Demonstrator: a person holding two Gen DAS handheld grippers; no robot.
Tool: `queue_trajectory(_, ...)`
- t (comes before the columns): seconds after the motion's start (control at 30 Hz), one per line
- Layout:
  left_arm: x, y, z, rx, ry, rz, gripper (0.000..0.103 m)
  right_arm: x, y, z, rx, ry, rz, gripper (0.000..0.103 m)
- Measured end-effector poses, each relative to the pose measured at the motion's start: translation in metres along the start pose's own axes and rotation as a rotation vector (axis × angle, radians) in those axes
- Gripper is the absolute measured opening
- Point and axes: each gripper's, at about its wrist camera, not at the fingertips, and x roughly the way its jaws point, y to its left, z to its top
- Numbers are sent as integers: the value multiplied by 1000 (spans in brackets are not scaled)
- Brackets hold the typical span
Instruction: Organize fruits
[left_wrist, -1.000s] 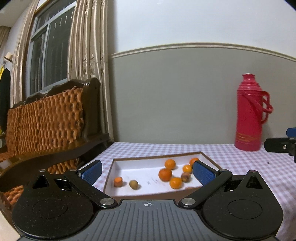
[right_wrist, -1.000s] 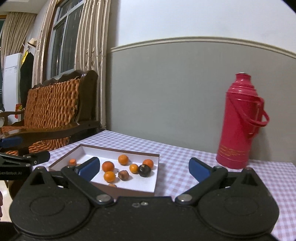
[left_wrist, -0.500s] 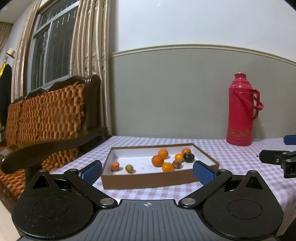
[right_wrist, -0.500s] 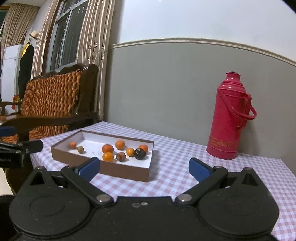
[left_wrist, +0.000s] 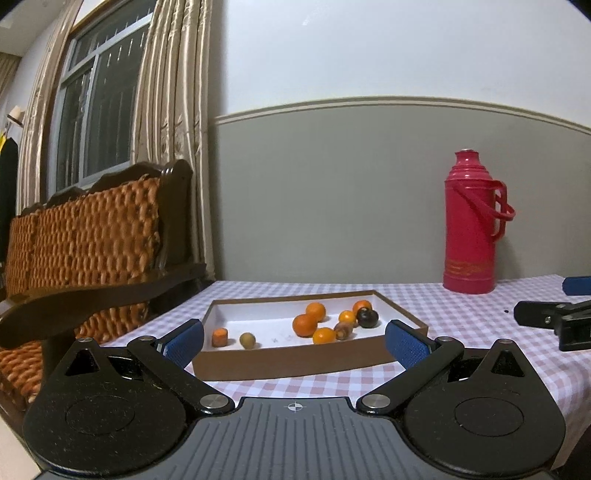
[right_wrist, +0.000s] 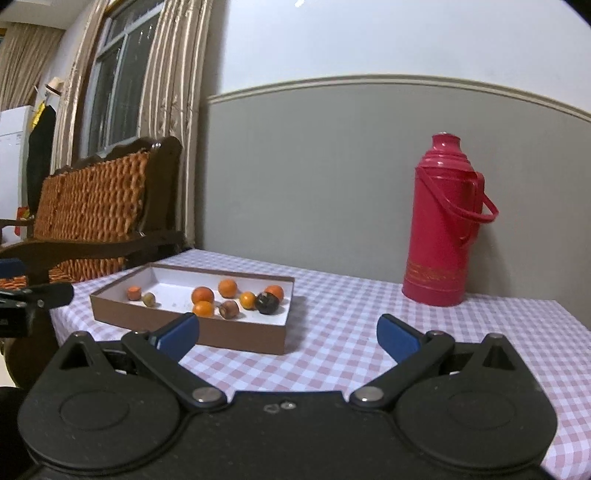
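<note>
A brown shallow box (left_wrist: 295, 360) with a white inside sits on the checked table; it also shows in the right wrist view (right_wrist: 236, 334). In it lie several small oranges (left_wrist: 304, 325), a dark round fruit (left_wrist: 367, 318), a brownish fruit (left_wrist: 343, 329), a greenish fruit (left_wrist: 247, 339) and an orange stub (left_wrist: 219, 336). My left gripper (left_wrist: 295, 338) is open and empty, held back from the box's near wall. My right gripper (right_wrist: 288, 334) is open and empty, to the right of the box; it shows in the left wrist view (left_wrist: 554, 317).
A red thermos (left_wrist: 471, 225) stands at the back right of the table, also in the right wrist view (right_wrist: 441, 221). A wicker and wood bench (left_wrist: 85, 236) stands left of the table. The pink checked cloth (right_wrist: 369, 332) covers the table.
Both grippers have drawn back and down from above the box toward the table's near edge. The box and thermos look farther away. Both grippers stay open.
</note>
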Motion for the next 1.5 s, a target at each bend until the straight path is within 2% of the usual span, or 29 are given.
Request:
queue_trajectory(0.43,0,6,0,-32,4,6,103,-2,4,-2,-18,-13,-8,97)
queue_trajectory(1.5,-1,4,-1,-34,2,14,103,-3,7,-2,3,-15,-13,97)
